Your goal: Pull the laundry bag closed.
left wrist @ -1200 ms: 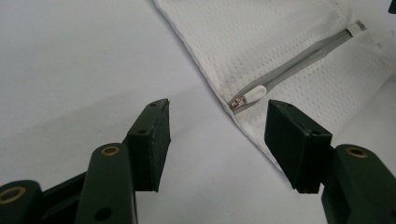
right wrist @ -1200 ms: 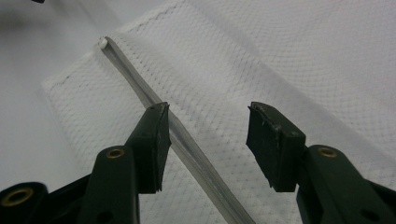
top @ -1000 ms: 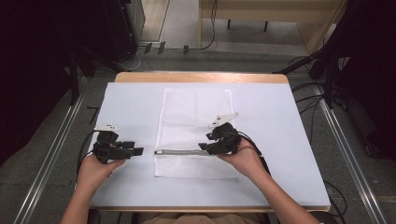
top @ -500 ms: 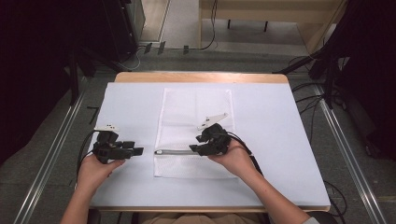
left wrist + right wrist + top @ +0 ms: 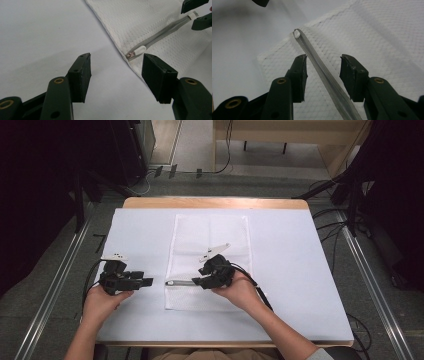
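The white mesh bag point(image 5: 210, 260) lies flat mid-bench; its grey zipper point(image 5: 181, 282) runs crosswise near the near edge, pull tab point(image 5: 135, 52) leftward; the right gripper point(image 5: 202, 281) straddles it, fingers closing, not pressing; the left gripper point(image 5: 146, 282) gapes wide beside the bag's edge on bare bench point(image 5: 300, 270).

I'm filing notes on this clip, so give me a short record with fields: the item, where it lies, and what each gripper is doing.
item: white mesh bag with a grey zipper
surface: white table
zipper pull: at the bag's left edge
left gripper: open, on the bare table just left of the bag
right gripper: jaws have just been closing, straddling the zipper strip, pads not yet pressing it
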Tool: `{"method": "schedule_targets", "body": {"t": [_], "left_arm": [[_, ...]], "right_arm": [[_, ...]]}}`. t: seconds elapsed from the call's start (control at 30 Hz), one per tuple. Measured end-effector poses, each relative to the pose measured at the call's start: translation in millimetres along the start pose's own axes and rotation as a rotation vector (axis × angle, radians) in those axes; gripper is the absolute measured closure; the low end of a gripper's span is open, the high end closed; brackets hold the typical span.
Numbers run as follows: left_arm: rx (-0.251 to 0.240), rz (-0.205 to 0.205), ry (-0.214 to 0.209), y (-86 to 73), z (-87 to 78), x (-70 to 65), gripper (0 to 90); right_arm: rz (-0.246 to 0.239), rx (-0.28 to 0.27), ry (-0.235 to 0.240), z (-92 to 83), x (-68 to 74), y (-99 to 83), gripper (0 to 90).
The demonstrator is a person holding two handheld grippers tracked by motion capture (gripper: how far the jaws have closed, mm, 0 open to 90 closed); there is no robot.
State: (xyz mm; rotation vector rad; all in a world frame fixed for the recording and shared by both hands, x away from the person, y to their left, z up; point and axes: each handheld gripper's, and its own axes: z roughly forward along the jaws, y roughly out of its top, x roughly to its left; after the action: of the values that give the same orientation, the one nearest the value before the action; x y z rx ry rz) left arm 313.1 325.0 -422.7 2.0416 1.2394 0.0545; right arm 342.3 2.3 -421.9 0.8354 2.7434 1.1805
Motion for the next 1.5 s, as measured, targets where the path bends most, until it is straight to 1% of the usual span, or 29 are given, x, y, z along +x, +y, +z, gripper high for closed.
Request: {"method": "schedule_targets", "body": {"t": [0.07, 0.13, 0.27, 0.37, 0.5, 0.57, 0.7, 0.73, 0.87, 0.9, 1.0, 1.2, 1.37, 1.5], "left_arm": [[-0.014, 0.012, 0.005, 0.0, -0.4, -1.5, 41.3], [-0.017, 0.020, 0.001, 0.4, -0.8, -1.9, 41.4], [-0.012, 0.016, 0.001, 0.1, 0.3, -2.1, 41.4], [-0.012, 0.015, 0.002, 0.2, 0.4, -1.4, 41.4], [0.000, 0.019, 0.002, 0.2, 0.9, -1.0, 41.3], [0.000, 0.016, 0.002, -0.1, 1.0, -0.9, 41.2], [-0.002, 0.013, 0.002, -0.4, 1.1, -0.2, 41.3], [-0.002, 0.010, 0.003, -0.4, 1.2, 0.2, 41.3], [0.000, 0.013, 0.004, -0.6, 1.2, 0.6, 41.2], [-0.002, 0.013, 0.002, -0.6, 1.2, 0.6, 41.1], [-0.003, 0.017, 0.004, -0.4, 1.7, 1.0, 40.9], [-0.005, 0.017, 0.003, -0.5, 2.1, 0.7, 40.9], [-0.005, 0.015, 0.003, -0.7, 2.0, 1.4, 40.9], [-0.006, 0.014, 0.005, -0.8, 1.9, 1.9, 40.8]], "right_arm": [[-0.002, 0.000, 0.010, 4.0, 1.8, 1.3, 60.0], [-0.001, 0.005, 0.017, 6.7, 3.2, 2.2, 60.5], [-0.008, 0.008, 0.025, 13.3, 5.0, 3.6, 61.3], [-0.001, 0.008, 0.032, 16.9, 6.8, 4.7, 62.6], [0.005, 0.008, 0.051, 26.1, 10.5, 5.0, 63.2], [-0.001, 0.009, 0.060, 31.0, 12.9, 5.7, 64.0], [0.007, 0.007, 0.075, 36.3, 15.6, 6.9, 66.0], [-0.003, 0.003, 0.089, 39.4, 16.7, 7.7, 66.4], [0.000, 0.012, 0.090, 44.6, 18.7, 9.3, 68.7], [0.008, 0.016, 0.097, 48.3, 18.8, 10.2, 70.4], [0.011, 0.018, 0.105, 52.8, 19.2, 11.3, 71.5], [0.012, 0.025, 0.106, 60.4, 20.5, 12.7, 71.5], [0.024, 0.022, 0.121, 66.6, 21.1, 15.8, 70.6], [0.008, 0.047, 0.124, 74.3, 24.7, 18.4, 72.8]]}}
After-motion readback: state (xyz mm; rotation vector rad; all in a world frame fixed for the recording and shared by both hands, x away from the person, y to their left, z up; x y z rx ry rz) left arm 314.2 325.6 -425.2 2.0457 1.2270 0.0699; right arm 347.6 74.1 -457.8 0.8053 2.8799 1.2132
